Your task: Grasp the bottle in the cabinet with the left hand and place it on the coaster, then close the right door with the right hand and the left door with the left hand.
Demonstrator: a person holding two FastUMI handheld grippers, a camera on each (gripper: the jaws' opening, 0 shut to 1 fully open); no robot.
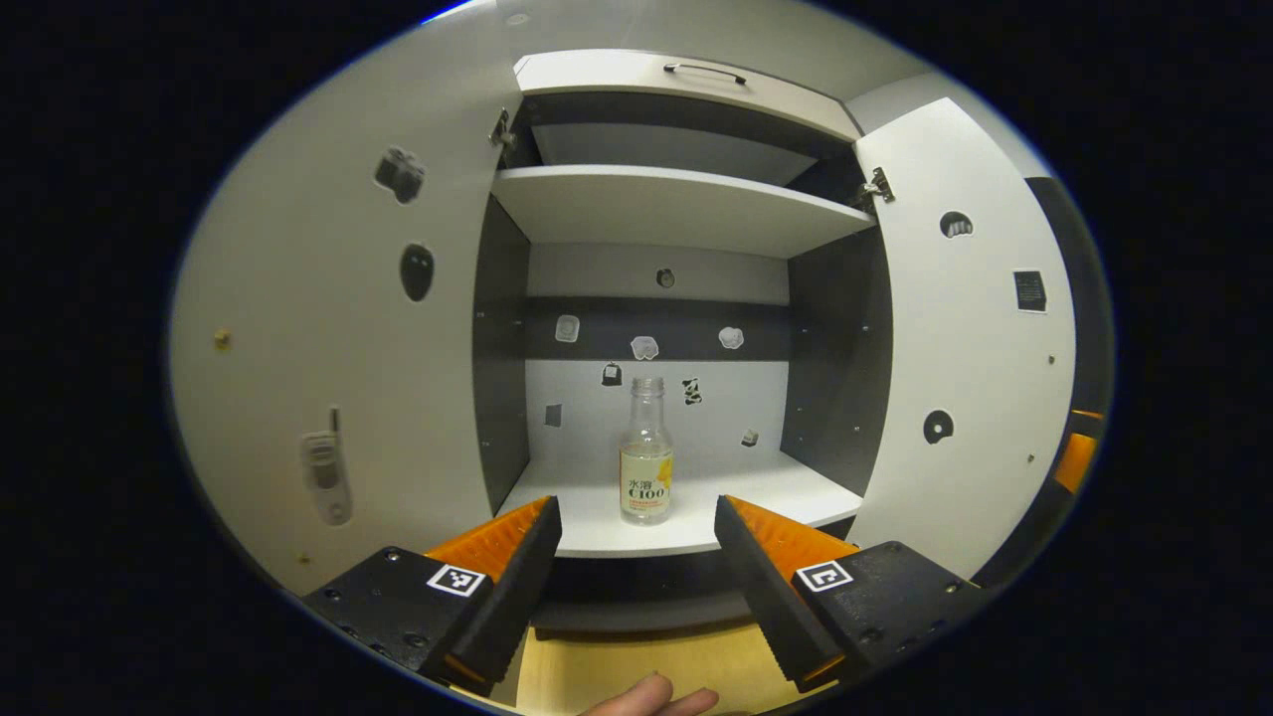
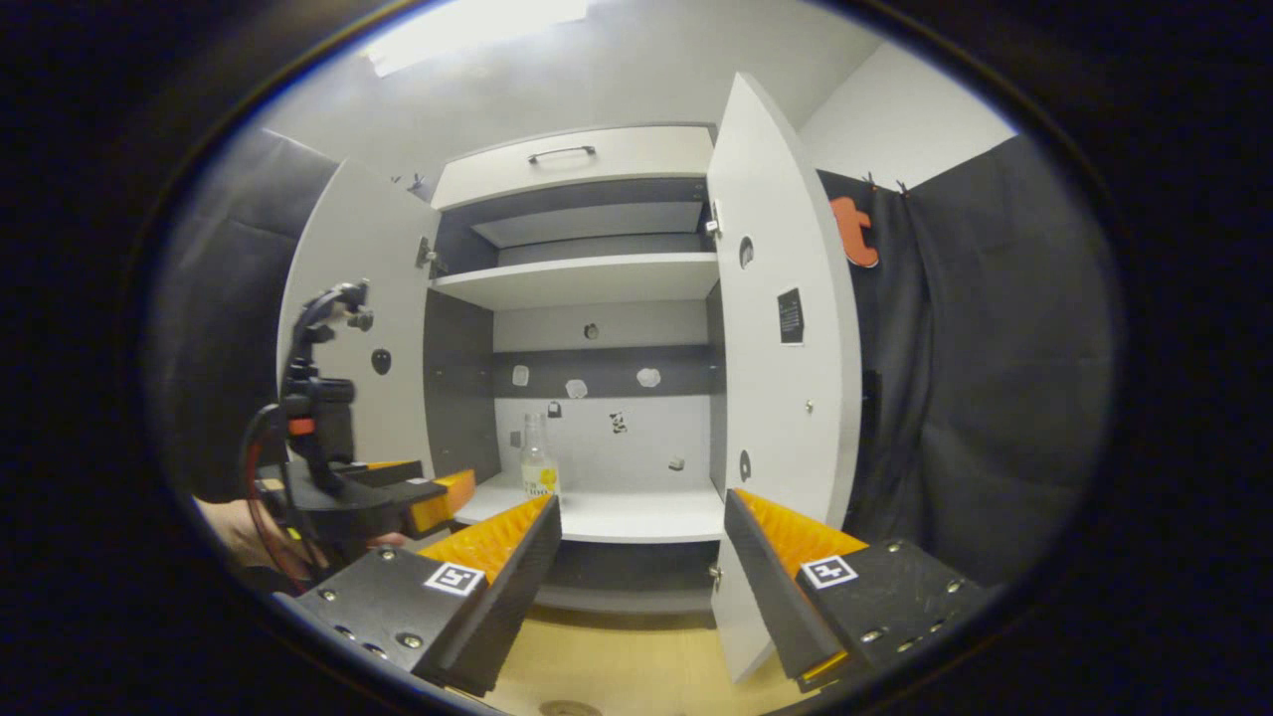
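Note:
A clear bottle (image 1: pixel 645 452) with a yellow label stands upright on the lower shelf (image 1: pixel 696 517) of the open cabinet. My left gripper (image 1: pixel 636 557) is open, in front of the shelf edge, with the bottle seen between its fingers but farther back. In the right gripper view the same bottle (image 2: pixel 538 458) stands at the shelf's left side, and the left gripper (image 2: pixel 438 497) with a hand on it hovers just left of the shelf. My right gripper (image 2: pixel 641 557) is open and holds nothing, back from the cabinet. The left door (image 1: pixel 338 348) and right door (image 2: pixel 786 368) both stand wide open.
An upper shelf (image 1: pixel 676 204) and a closed top compartment with a handle (image 1: pixel 704 72) sit above. Small stickers dot the back wall and doors. A wooden surface (image 1: pixel 636 671) lies below the cabinet, with a fingertip (image 1: pixel 646 696) at the bottom edge. Black cloth (image 2: pixel 995 378) hangs to the right.

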